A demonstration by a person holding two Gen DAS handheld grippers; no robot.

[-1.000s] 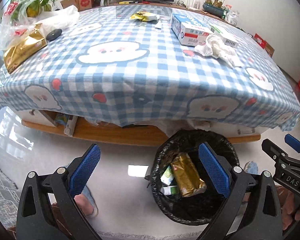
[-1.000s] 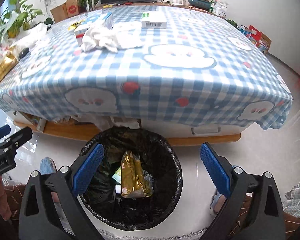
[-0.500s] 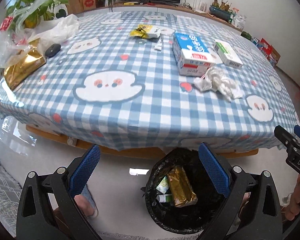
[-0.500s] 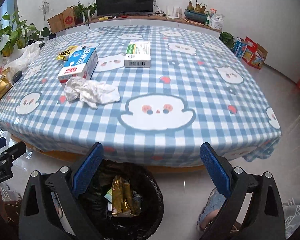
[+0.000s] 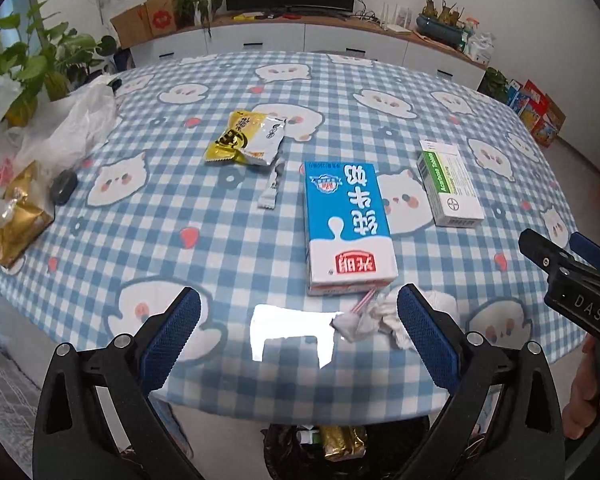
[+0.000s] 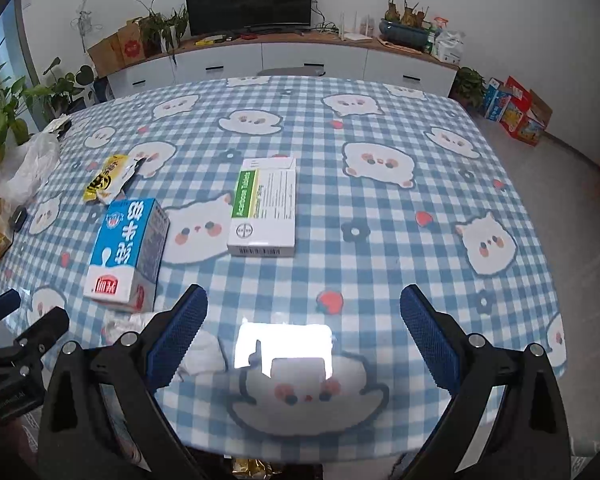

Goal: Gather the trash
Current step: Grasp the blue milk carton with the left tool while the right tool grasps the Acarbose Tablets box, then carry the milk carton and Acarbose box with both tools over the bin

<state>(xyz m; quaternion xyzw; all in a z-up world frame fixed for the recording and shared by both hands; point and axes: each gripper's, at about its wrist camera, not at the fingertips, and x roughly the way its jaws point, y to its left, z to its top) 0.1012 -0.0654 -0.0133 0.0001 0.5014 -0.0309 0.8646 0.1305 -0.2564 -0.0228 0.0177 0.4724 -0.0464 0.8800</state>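
The table [image 5: 220,240] filled both views, a blue-and-white checked cloth printed with cartoon cats, glossy enough to throw a white glare patch at lower centre, with a TV and white cabinets along the top of the frame. My left gripper [image 5: 298,334] and right gripper [image 6: 304,334] both hung above the near edge, jaws spread wide and holding nothing. The trash lay spread out: a crumpled tissue [image 5: 366,320] at lower centre of the left view, just beside my left gripper's right pad, with a thin striped straw poking out by it; a blue milk carton [image 5: 346,224] lying flat in the middle, boxy and smooth; a white and green pill box [image 6: 266,212], flat and hard-edged; a yellow wrapper [image 5: 246,140], crinkly film, at upper centre; a small white sachet [image 5: 272,188] below it. The bin [image 5: 340,452] sat at the bottom edge, black liner, gold packet inside, mostly hidden under the table rim. I judged the tissue would squash and might slip the pads, or shed the straw; the carton looked too broad for a sure pinch; the film could slide on the slick cloth.
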